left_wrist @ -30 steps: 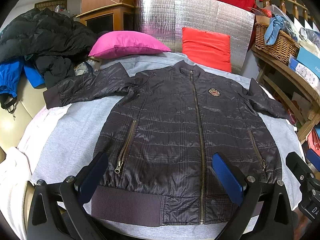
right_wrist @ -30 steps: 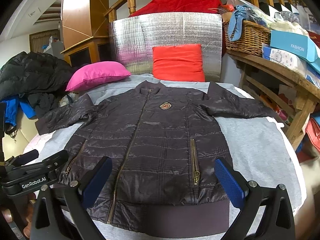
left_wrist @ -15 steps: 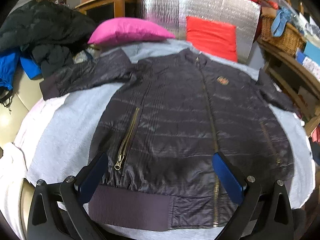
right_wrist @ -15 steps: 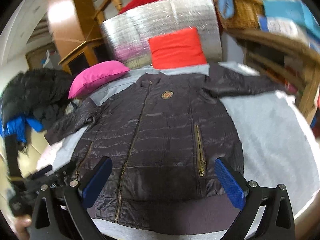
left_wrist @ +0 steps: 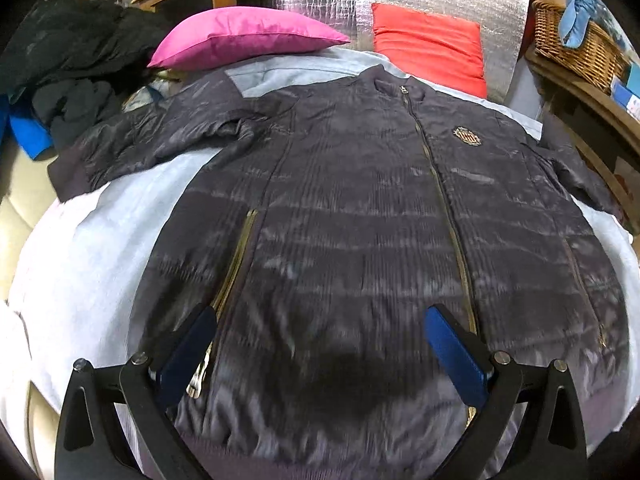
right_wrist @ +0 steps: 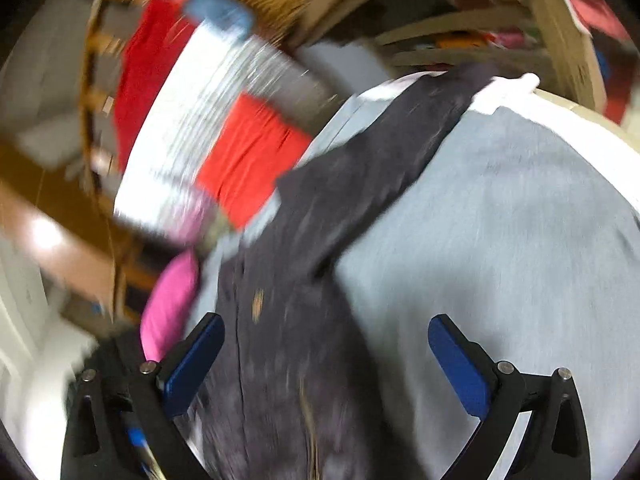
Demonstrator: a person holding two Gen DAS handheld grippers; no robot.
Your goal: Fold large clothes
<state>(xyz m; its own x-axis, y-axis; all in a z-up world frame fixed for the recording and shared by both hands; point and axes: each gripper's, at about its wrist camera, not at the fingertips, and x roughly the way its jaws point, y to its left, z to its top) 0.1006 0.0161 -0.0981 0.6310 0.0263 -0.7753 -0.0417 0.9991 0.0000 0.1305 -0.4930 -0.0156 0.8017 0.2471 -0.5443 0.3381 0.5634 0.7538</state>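
Here, both the left gripper and right gripper gape wide, empty, above the jacket.

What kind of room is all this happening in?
Most likely a lived-in home: a dark jacket spread on a grey-covered surface, a pink cushion behind it, and a wicker basket on a wooden shelf.
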